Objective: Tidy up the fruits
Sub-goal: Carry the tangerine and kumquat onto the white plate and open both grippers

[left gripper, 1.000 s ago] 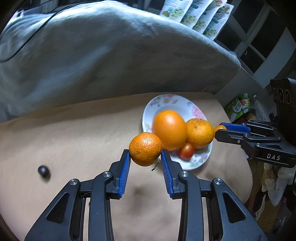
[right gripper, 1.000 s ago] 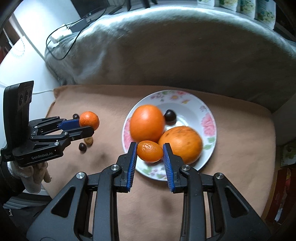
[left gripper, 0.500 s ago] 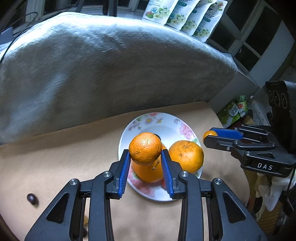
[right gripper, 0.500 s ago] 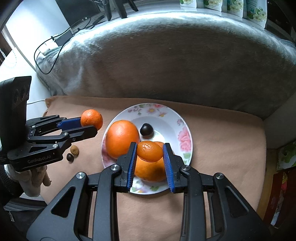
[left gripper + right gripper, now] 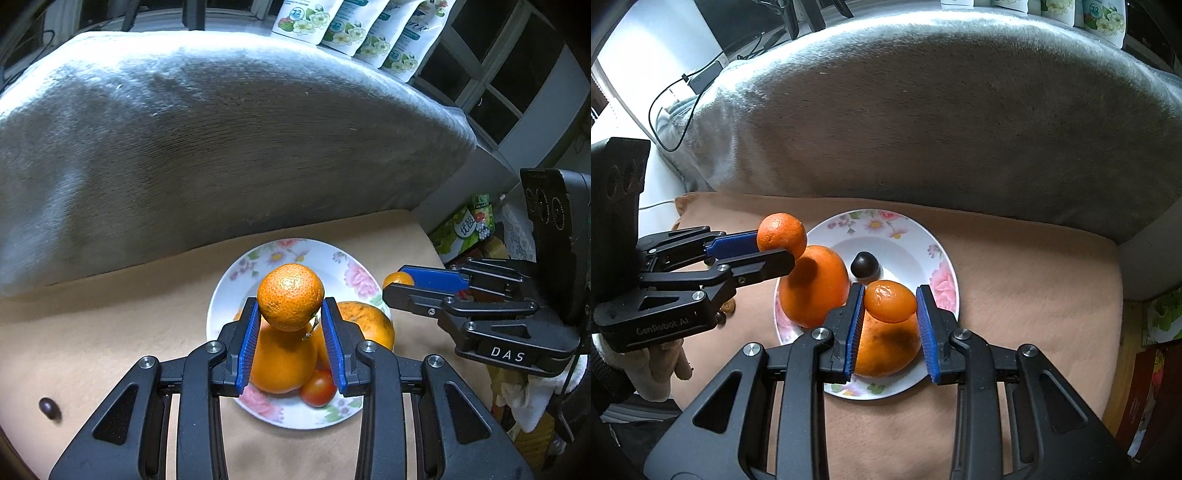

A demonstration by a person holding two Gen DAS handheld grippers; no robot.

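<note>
A floral white plate (image 5: 343, 266) (image 5: 916, 236) lies on the tan cushion. It holds two large oranges (image 5: 284, 362) (image 5: 816, 284), a small red tomato (image 5: 318, 387) and a dark round fruit (image 5: 865, 264). My left gripper (image 5: 290, 314) (image 5: 775, 245) is shut on a mandarin (image 5: 290, 296) (image 5: 781, 235), held above the plate's left side. My right gripper (image 5: 890, 306) (image 5: 397, 284) is shut on a small orange kumquat (image 5: 891, 300) (image 5: 397, 277), held above the plate's right side, over the second orange (image 5: 886, 350).
A dark small fruit (image 5: 50, 408) lies on the cushion left of the plate; a brownish one (image 5: 728, 305) is half hidden under the left gripper. A grey plush backrest (image 5: 221, 147) rises behind. Snack packets (image 5: 354, 29) stand on the sill. The cushion's right edge (image 5: 1115, 295) drops off.
Both grippers have moved in over the plate with their fruits: the left with the mandarin from the left, the right with the kumquat further over the plate's middle.
</note>
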